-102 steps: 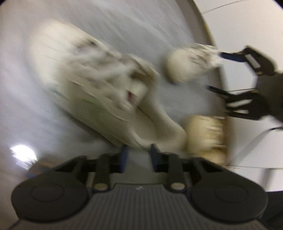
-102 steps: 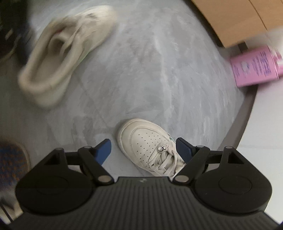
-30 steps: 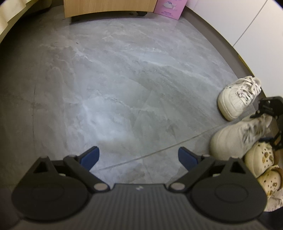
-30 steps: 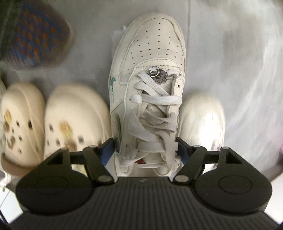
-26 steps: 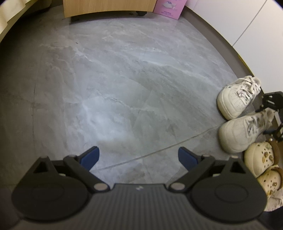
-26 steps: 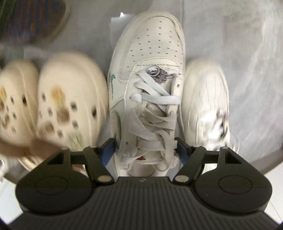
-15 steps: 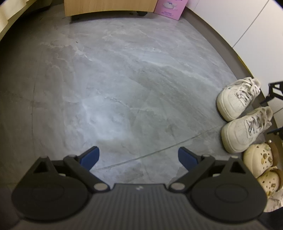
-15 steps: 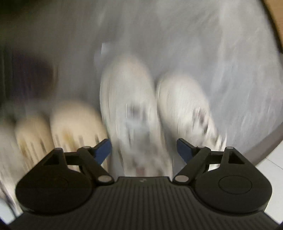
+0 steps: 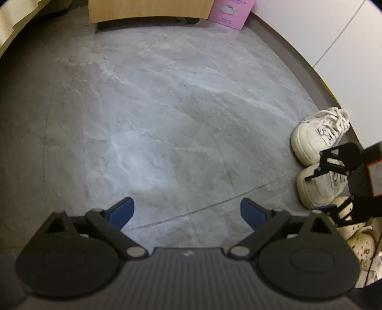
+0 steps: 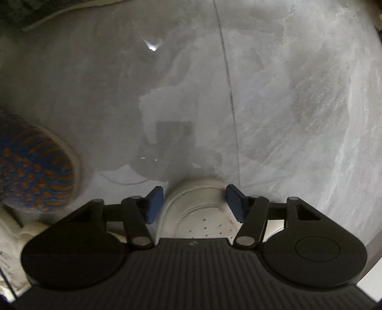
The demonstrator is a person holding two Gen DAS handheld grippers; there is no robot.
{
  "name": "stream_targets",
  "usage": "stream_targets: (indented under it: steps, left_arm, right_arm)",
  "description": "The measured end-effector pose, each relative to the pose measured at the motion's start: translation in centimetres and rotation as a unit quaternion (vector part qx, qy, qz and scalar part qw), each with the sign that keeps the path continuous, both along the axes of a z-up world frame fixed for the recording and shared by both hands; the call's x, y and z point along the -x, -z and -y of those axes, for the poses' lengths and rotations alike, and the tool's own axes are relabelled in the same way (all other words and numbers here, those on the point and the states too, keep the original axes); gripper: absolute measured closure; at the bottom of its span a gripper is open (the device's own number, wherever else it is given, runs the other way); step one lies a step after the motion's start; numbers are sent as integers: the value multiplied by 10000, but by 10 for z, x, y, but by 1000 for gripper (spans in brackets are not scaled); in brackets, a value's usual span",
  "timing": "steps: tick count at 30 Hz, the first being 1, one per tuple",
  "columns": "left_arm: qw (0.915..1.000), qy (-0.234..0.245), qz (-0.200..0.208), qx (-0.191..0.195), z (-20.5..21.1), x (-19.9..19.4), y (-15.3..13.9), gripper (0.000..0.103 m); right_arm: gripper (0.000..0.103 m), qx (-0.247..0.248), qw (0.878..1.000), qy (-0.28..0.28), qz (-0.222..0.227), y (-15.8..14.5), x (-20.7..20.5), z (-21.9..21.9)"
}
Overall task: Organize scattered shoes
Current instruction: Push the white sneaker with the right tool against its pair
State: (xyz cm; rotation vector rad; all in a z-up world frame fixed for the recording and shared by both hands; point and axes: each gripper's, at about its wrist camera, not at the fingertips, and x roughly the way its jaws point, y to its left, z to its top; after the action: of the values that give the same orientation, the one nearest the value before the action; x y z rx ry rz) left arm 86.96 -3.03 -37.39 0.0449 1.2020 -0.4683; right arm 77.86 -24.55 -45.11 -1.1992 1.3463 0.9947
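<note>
From the left wrist view, the left hand-held gripper (image 9: 186,211) is hanging over bare grey marbled floor (image 9: 167,114) with its blue-padded jaws standing wide apart and nothing between them. Along the right edge, a row of shoes is lining up against the dark skirting at the foot of the white wall (image 9: 334,31). The farther white lace-up leather sneaker (image 9: 315,136) is showing whole, its long axis running across the picture, its rounded toe pointing left toward the open floor and its laces bunching at the wall end. The nearer white lace-up leather sneaker (image 9: 317,188) is lying parallel beside it, toe also leftward, but the black frame of the right hand-held gripper (image 9: 320,190) is crossing in front and hiding its laces and heel. Below that, the cream perforated clogs with small charms (image 9: 360,248) are being cut off by the picture's edge and partly covered by the gripper body. A pink carton (image 9: 230,10) and a pale wooden cabinet (image 9: 148,9) are standing at the far end — both cropped at the top.

From the right wrist view, the right hand-held gripper (image 10: 194,202) is pointing down over the nearer sneaker's toe (image 10: 198,205); only the perforated toe cap is showing, pointing up the picture, the rest hidden under the gripper body. The jaws are closing, the toe sitting between them, though the pads are not visibly pressing on it. At left, a blurred blue-and-orange patterned shoe (image 10: 35,171) is being cut off by the edge — its form is hard to make out.
</note>
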Motion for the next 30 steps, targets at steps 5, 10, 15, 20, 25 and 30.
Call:
stream_targets:
  steps: [5, 10, 15, 20, 25, 30]
  left_arm:
    - [10000, 52, -39, 35, 1, 3, -3, 5]
    - [10000, 76, -24, 16, 2, 4, -3, 5]
    - [10000, 33, -48, 12, 2, 3, -2, 5]
    - [10000, 40, -58, 21, -3, 2, -1, 5]
    - [10000, 22, -72, -13, -4, 1, 0, 5]
    - [9999, 51, -123, -16, -2, 2, 2, 5]
  right_arm:
    - [51, -63, 9999, -102, 43, 14, -4, -6]
    - [51, 213, 9978, -620, -122, 23, -4, -13]
    - [50, 160, 9992, -312, -166, 21, -11, 0]
    - [52, 229, 9993, 182, -215, 20, -24, 17]
    - [45, -1052, 9619, 2521, 141, -33, -85, 63]
    - [16, -737, 9208, 3493, 1572, -64, -120, 139]
